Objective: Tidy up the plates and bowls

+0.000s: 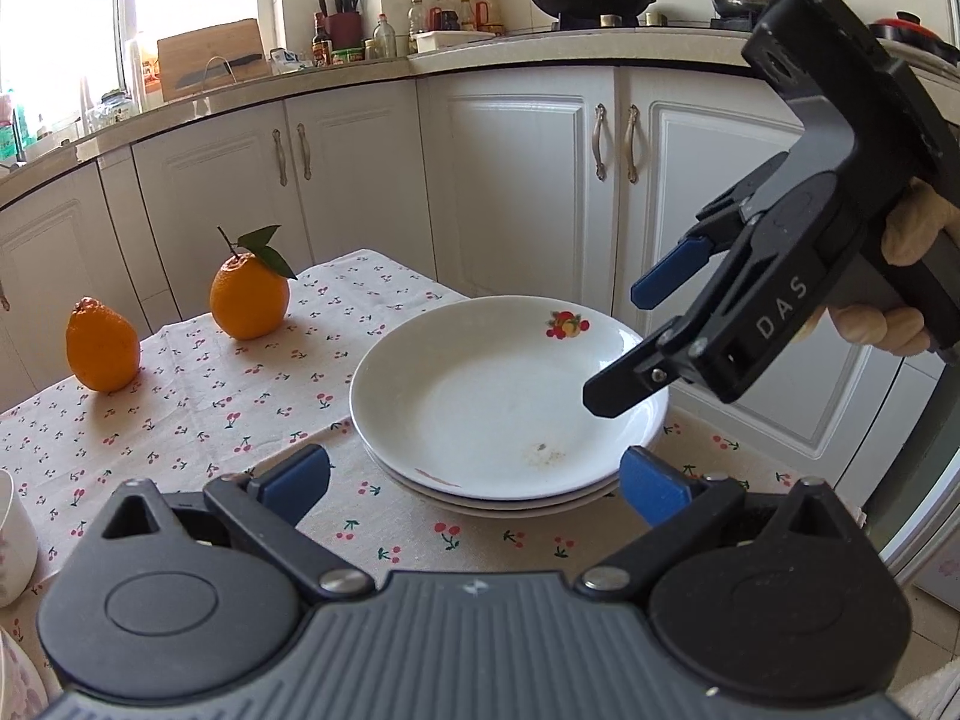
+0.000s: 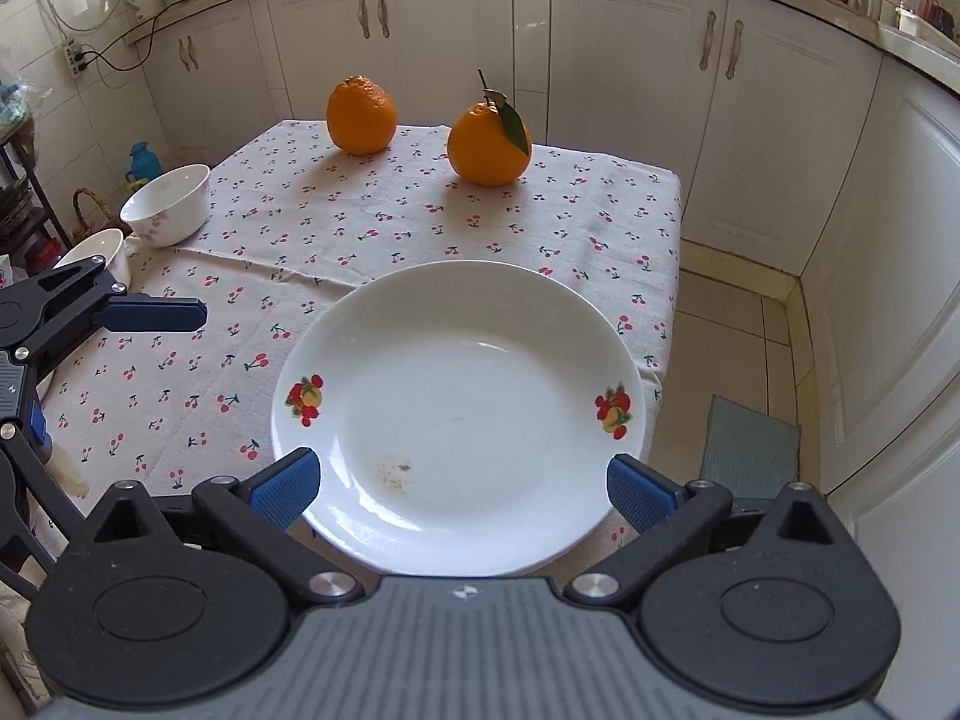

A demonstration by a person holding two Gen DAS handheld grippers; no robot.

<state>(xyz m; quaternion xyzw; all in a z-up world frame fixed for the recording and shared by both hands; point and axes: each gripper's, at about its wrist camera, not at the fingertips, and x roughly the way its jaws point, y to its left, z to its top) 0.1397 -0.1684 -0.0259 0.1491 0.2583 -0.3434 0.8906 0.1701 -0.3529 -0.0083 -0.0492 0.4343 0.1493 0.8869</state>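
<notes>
In a white-cabinet kitchen, three plates (image 1: 504, 402) sit stacked face-up at the table (image 2: 420, 222) edge, beside two bowls (image 2: 168, 204) and two oranges (image 2: 489, 144); both hand-held grippers, left (image 1: 474, 480) and right (image 2: 465, 483), gape empty.

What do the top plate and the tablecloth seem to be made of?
Top plate: probably glazed ceramic; glossy white with window highlights and printed fruit decals, though melamine can't be ruled out. Tablecloth: woven fabric, matte, showing fold creases and a cherry print.
</notes>
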